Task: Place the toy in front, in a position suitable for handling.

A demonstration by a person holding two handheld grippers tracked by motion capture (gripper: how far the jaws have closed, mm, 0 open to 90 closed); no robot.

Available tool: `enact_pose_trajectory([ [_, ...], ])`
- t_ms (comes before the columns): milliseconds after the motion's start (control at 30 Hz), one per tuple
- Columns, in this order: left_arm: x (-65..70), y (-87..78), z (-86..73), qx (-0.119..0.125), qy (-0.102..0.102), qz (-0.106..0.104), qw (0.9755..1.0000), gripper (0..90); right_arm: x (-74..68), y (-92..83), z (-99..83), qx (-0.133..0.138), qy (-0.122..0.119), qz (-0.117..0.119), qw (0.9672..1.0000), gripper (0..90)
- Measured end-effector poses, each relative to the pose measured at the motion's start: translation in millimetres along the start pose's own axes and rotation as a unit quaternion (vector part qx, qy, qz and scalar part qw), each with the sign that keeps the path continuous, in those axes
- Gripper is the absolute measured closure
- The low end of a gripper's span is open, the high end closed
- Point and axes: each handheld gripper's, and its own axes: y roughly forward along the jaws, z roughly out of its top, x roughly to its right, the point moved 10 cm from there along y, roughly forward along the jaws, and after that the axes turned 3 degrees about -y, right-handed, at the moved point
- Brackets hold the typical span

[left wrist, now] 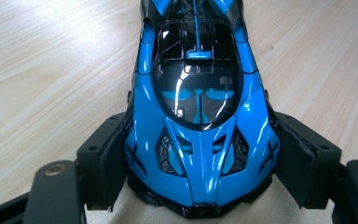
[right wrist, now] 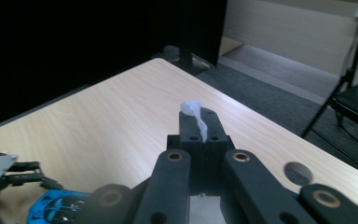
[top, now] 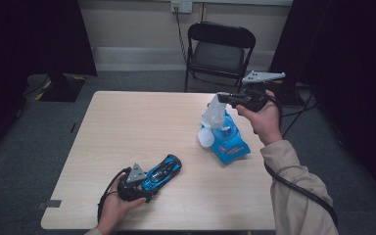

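Left tongs (top: 144, 185) clamp a blue toy sports car (top: 162, 172) near the desk's (top: 127, 127) front edge.
Right tongs (top: 223, 98), closed, pinch a clear plastic bag (top: 214, 116) over a blue package (top: 230, 143) near the right edge; the desk's left half lies bare.

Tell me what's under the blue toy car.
The blue toy car rests on the wooden table, its nose between the left claw's pads. Its wheels and underside are covered by its body.

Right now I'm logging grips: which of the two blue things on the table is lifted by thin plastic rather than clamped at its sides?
The blue packet near the right gripper, shut on its clear wrap; the blue toy car sits on the table.
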Motion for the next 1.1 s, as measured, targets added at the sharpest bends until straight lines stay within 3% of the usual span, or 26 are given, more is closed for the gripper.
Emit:
enact_pose_trajectory([
  [200, -0.1, 0.0, 0.0, 0.0, 0.0, 0.0, 1.0, 25.7, -18.7, 3.3, -5.8, 0.002, -0.006, 0.03, 0.9995, 90.0],
  [667, -0.3, -0.1, -0.2, -0.001, 0.002, 0.0, 1.0, 25.6, -58.9, -0.6, -41.0, 0.003, -0.011, 0.095, 0.9954, 90.0],
  [1100, -0.2, -0.1, -0.2, -0.001, 0.001, 0.0, 1.0, 25.7, -80.4, -11.6, -84.6, -0.013, -0.012, 0.122, 0.9924, 90.0],
])
